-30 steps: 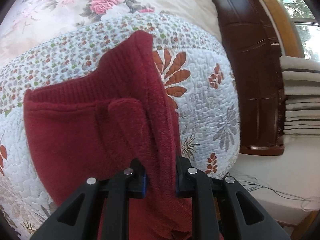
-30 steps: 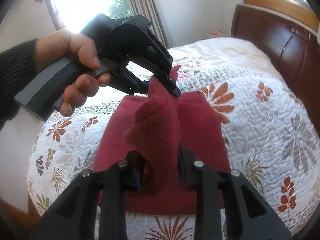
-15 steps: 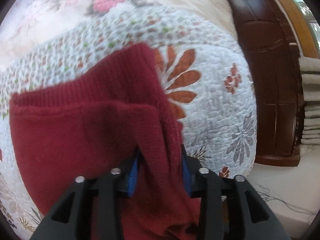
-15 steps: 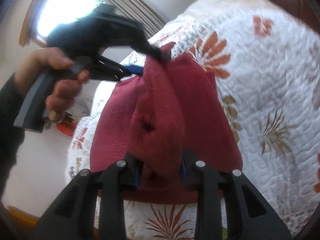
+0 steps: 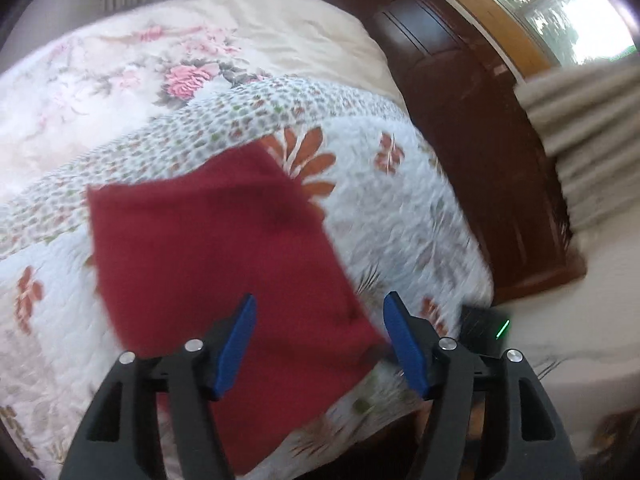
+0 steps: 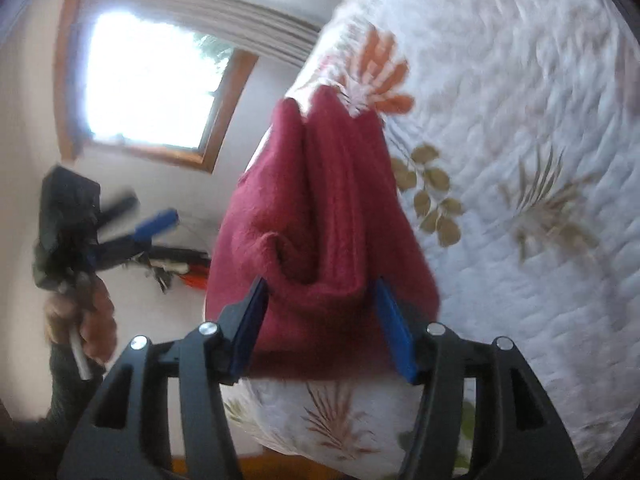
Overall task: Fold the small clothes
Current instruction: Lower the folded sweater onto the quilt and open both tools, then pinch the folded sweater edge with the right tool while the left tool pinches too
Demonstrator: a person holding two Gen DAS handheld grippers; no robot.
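1. A bed wears a white quilt with leaf prints.
2. A dark wooden headboard stands behind it.
3. Daylight glares through a wood-framed window in a pale wall.

The left gripper has its jaws wide apart and holds nothing. The right gripper has its jaws spread too. Off to one side, a hand in a dark sleeve grips the left gripper's handle.
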